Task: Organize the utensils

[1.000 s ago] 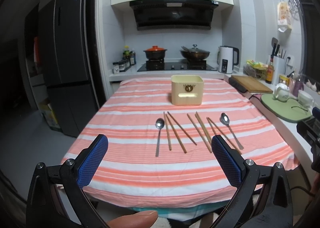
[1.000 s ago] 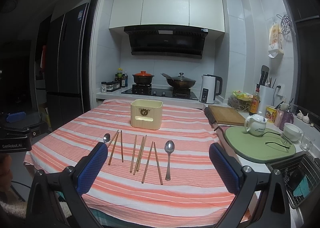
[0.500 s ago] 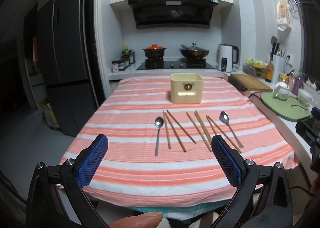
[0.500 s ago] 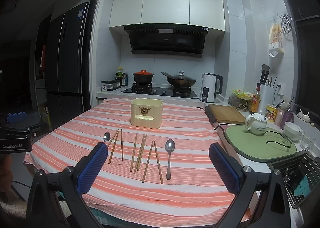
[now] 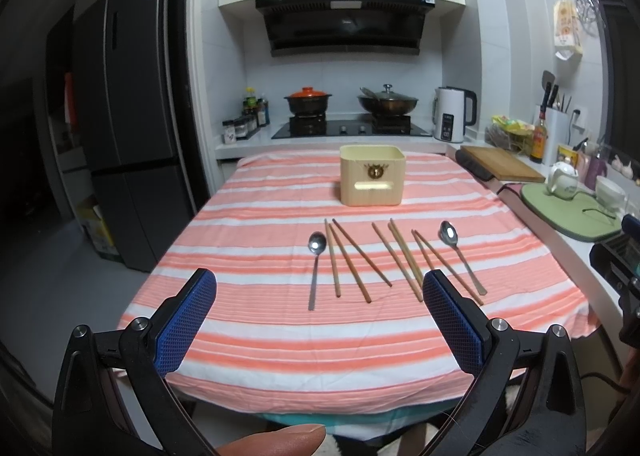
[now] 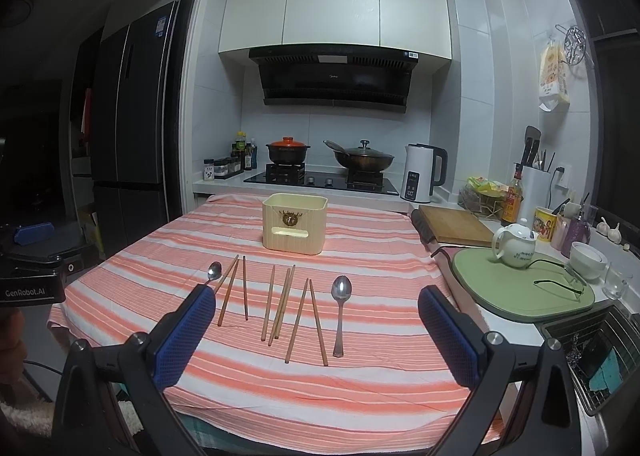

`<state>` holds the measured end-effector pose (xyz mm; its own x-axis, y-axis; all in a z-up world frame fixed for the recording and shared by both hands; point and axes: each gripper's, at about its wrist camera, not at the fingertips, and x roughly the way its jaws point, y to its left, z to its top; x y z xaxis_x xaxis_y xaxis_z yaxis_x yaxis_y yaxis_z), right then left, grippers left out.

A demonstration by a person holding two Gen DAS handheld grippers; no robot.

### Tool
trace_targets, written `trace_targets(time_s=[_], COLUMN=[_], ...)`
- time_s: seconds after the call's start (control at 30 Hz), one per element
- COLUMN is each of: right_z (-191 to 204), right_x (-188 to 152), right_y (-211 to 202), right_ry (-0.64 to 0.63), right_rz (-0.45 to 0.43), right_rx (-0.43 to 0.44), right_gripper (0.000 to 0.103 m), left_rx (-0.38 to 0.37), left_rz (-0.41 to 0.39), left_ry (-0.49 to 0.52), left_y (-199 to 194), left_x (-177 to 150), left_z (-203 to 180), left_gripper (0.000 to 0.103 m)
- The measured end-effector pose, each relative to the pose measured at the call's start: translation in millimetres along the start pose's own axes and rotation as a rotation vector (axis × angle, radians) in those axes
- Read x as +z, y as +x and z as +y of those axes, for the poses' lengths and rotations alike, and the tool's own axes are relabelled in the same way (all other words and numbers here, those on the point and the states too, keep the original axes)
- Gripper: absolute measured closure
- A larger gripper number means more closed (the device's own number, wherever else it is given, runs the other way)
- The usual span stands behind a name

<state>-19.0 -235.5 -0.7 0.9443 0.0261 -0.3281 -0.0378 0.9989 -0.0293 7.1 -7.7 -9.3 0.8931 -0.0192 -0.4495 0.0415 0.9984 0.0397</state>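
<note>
On the striped tablecloth (image 5: pixel 280 336) lie two metal spoons and several wooden chopsticks in a row. The left spoon (image 5: pixel 315 268) (image 6: pixel 213 272) is at the row's left end, the right spoon (image 5: pixel 460 256) (image 6: pixel 340 312) at its right end, the chopsticks (image 5: pixel 360 260) (image 6: pixel 280 304) between. A cream holder box (image 5: pixel 372 175) (image 6: pixel 295 224) stands upright behind them. My left gripper (image 5: pixel 318 320) is open and empty, above the table's near edge. My right gripper (image 6: pixel 314 332) is open and empty, short of the utensils.
To the right runs a counter with a wooden cutting board (image 6: pixel 456 224), a green mat (image 6: pixel 520 288) bearing a teapot (image 6: pixel 516 246) and glasses, a bowl and a sink rack (image 6: pixel 600 352). A stove with pots and a kettle (image 6: pixel 420 178) stand behind. A fridge (image 5: pixel 128 136) stands left.
Both grippers have risen slightly and edged back; the table sits a little lower in both views. Nothing on the table has moved.
</note>
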Motion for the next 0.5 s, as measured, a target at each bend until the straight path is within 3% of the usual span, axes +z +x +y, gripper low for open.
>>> trace_targets(time_s=[0.5], right_z=[-1.0], right_x=[0.0], right_y=[4.1], right_ry=[0.006], right_rz=[0.011], right_rx=[0.002], right_gripper=[0.000], left_rx=[-0.012], left_rz=[0.032], left_ry=[-0.010], left_y=[8.0], left_x=[-0.3], left_z=[-0.8], left_gripper=[0.000])
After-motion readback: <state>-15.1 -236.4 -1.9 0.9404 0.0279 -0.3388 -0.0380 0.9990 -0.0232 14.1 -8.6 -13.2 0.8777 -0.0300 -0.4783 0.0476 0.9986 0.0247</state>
